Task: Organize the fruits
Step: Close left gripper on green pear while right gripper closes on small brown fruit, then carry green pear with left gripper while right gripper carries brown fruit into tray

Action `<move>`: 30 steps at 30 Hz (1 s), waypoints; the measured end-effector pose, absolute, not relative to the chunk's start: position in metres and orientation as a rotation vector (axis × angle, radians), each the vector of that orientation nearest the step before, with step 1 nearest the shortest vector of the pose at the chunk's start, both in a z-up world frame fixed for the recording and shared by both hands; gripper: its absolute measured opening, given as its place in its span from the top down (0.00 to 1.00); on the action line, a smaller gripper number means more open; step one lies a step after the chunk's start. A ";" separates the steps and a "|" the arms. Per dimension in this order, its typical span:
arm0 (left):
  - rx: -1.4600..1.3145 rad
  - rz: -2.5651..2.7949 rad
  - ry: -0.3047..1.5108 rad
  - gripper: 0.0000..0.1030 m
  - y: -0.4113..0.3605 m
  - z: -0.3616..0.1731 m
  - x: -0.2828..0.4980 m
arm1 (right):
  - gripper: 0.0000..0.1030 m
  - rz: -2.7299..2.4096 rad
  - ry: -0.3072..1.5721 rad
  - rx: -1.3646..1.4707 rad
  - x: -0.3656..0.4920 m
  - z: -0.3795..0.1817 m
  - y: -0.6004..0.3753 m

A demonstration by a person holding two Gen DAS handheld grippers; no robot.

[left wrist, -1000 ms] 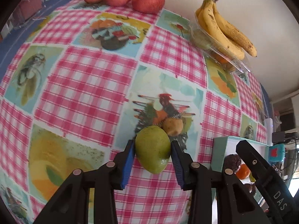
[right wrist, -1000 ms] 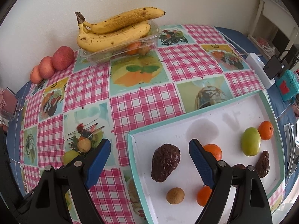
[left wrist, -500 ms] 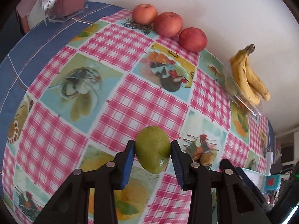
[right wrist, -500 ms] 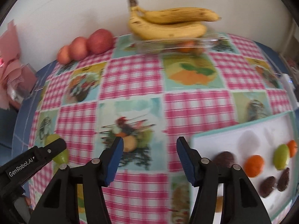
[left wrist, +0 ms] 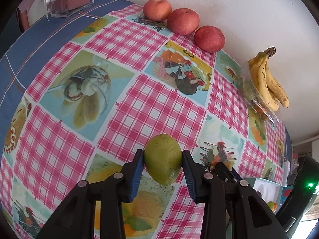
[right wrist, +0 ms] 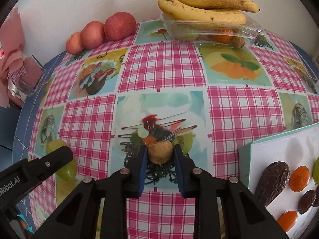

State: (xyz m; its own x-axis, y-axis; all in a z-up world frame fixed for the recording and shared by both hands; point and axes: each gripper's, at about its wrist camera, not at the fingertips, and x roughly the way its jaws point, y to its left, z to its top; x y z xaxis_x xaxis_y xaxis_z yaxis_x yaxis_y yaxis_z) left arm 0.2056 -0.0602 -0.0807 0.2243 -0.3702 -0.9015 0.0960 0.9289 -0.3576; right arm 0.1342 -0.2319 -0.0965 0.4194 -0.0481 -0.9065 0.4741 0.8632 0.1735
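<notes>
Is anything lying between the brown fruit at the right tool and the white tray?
Nothing visible: between the small round brown fruit, flanked by the right tool, and the white teal-rimmed tray lies only bare checked tablecloth.

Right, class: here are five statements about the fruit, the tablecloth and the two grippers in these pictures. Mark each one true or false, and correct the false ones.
1. The left gripper is closed on a green mango. True.
2. Three red apples sit in a row against the wall. True.
3. The bananas lie directly on the checked tablecloth. False: they rest on top of a clear plastic container.
4. The right gripper is wide open over bare cloth. False: its blue pads sit on either side of a small brown fruit.
5. The white tray holds only oranges. False: it also holds dark brown avocados.
</notes>
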 end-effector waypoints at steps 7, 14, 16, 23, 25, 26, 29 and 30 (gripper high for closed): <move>-0.249 -0.332 1.306 0.60 -0.062 -0.074 0.202 | 0.74 -0.322 1.089 0.459 0.129 -0.087 -0.234; -0.255 -0.365 1.286 0.60 -0.065 -0.048 0.179 | 0.74 -0.321 1.039 0.473 0.102 -0.050 -0.235; -0.244 -0.377 1.275 0.60 -0.067 -0.040 0.168 | 0.74 -0.326 1.025 0.473 0.090 -0.040 -0.234; -0.190 -0.432 1.244 0.60 -0.072 -0.017 0.132 | 0.74 -0.353 1.008 0.493 0.038 -0.020 -0.240; -0.173 -0.448 1.248 0.60 -0.073 -0.016 0.121 | 0.74 -0.376 1.011 0.493 0.021 -0.018 -0.244; -0.163 -0.457 1.249 0.60 -0.075 -0.016 0.117 | 0.74 -0.387 1.010 0.492 0.014 -0.017 -0.247; -0.129 -0.493 1.242 0.60 -0.085 -0.011 0.100 | 0.74 -0.413 1.001 0.494 -0.009 -0.013 -0.254; -0.124 -0.506 1.242 0.60 -0.088 -0.009 0.095 | 0.74 -0.419 0.999 0.495 -0.015 -0.013 -0.256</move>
